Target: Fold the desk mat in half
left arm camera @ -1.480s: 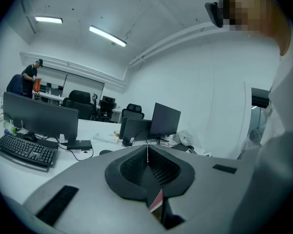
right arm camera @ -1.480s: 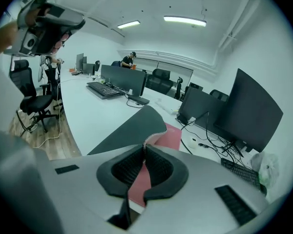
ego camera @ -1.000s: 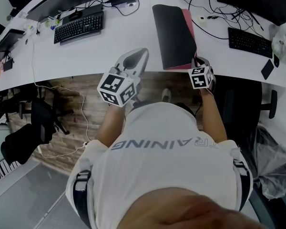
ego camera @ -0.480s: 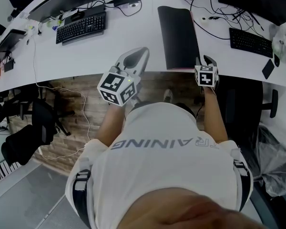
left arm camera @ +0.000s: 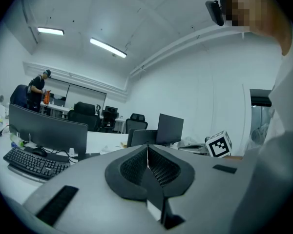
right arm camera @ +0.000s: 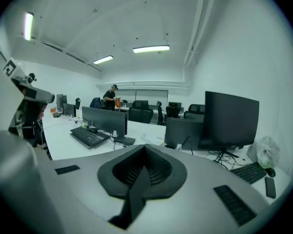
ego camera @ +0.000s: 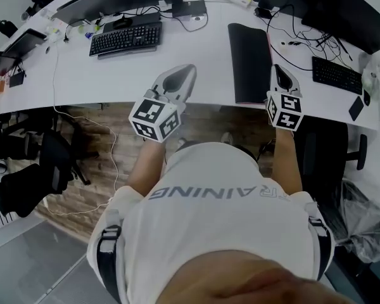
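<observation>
The black desk mat lies folded flat as a narrow strip on the white desk, reaching the near edge. My right gripper hovers just right of the mat's near end, apart from it. Its jaws have just been closing and are shut with nothing between them, as the right gripper view shows. My left gripper hangs over the desk's near edge, left of the mat and well clear of it. It is shut and empty in the left gripper view. Neither gripper view shows the mat.
A black keyboard and monitors stand at the back left. A second keyboard, a tangle of cables and a phone lie right of the mat. An office chair stands lower left. A person works far off.
My right gripper let go of the mat's near edge and rose above the desk. The mat's pink underside no longer shows. The left gripper shifted only slightly.
</observation>
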